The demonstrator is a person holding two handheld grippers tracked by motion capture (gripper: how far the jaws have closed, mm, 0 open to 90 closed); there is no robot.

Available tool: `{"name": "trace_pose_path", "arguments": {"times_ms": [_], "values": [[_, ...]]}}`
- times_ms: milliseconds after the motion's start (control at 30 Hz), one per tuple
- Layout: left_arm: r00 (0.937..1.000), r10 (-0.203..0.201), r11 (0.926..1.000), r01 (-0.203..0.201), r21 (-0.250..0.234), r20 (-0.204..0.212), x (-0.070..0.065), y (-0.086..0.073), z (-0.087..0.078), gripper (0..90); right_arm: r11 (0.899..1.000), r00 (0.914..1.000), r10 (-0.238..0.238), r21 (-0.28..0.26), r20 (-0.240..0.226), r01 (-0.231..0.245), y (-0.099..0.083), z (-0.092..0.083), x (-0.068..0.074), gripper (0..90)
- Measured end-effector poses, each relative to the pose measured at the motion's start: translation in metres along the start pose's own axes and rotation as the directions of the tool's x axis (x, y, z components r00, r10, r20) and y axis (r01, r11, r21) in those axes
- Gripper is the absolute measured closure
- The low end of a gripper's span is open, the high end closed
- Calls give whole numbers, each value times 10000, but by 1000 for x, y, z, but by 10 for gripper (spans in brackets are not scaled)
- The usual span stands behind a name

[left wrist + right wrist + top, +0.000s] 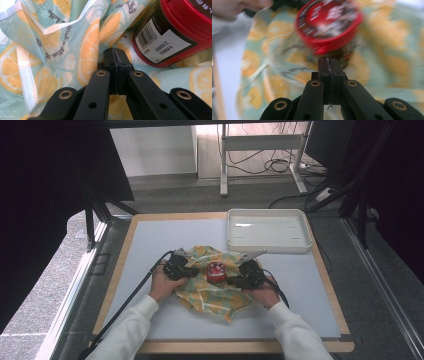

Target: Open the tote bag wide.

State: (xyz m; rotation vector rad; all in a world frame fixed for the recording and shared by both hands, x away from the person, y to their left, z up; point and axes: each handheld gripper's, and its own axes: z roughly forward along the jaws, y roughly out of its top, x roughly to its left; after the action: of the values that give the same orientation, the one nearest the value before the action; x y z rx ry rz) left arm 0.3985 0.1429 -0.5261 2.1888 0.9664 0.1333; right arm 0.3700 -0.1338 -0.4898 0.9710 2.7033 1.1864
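Two grippers sit low over the lemon-print cloth (pixel 214 285) that lies crumpled on the grey table mat (pixel 150 250), one on each side of the red-lidded jar (pixel 216 272) standing near the cloth's middle. I hold my left gripper (pixel 176 266) at the cloth's left edge and my right gripper (pixel 248 275) at its right edge, a hand wrapped round each, both in white sleeves.

In the left gripper view, my jaws are pressed together pad to pad, their tips (pixel 115 51) resting against a fold of the cloth (pixel 62 50). I cannot tell whether a thin layer of fabric is caught between them. The jar (pixel 172 32) lies just beside those tips, up and to the right, its barcode label facing me.

In the right gripper view, my jaws are likewise closed flat on each other (pixel 329 61), with a thin thread hanging from the seam lower down. The picture is blurred. The jar (pixel 328 23) stands right behind the tips, red lid towards me, on the cloth (pixel 384 50).

Farther back on the table, a white tray (pixel 270 247) sits well apart from the cloth's far edge.
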Motion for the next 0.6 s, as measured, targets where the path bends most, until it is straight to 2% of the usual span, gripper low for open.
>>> {"name": "trace_pose_path", "arguments": {"times_ms": [167,333,467,600], "values": [[10000,50,10000,-49,66,-1,0,0,1,900,9983,9993,-4,583,-367,26,-21,7,13,892],[10000,-22,10000,22,24,8,-1,0,1,900,9945,9981,43,1043,-609,21,-36,14,16,892],[10000,-7,10000,7,17,9,0,0,1,900,9941,9968,82,1089,-798,5,-41,17,19,892],[10000,-58,10000,58,30,-26,0,0,3,900,9939,9969,81,1105,-779,6,-41,17,19,892]]}}
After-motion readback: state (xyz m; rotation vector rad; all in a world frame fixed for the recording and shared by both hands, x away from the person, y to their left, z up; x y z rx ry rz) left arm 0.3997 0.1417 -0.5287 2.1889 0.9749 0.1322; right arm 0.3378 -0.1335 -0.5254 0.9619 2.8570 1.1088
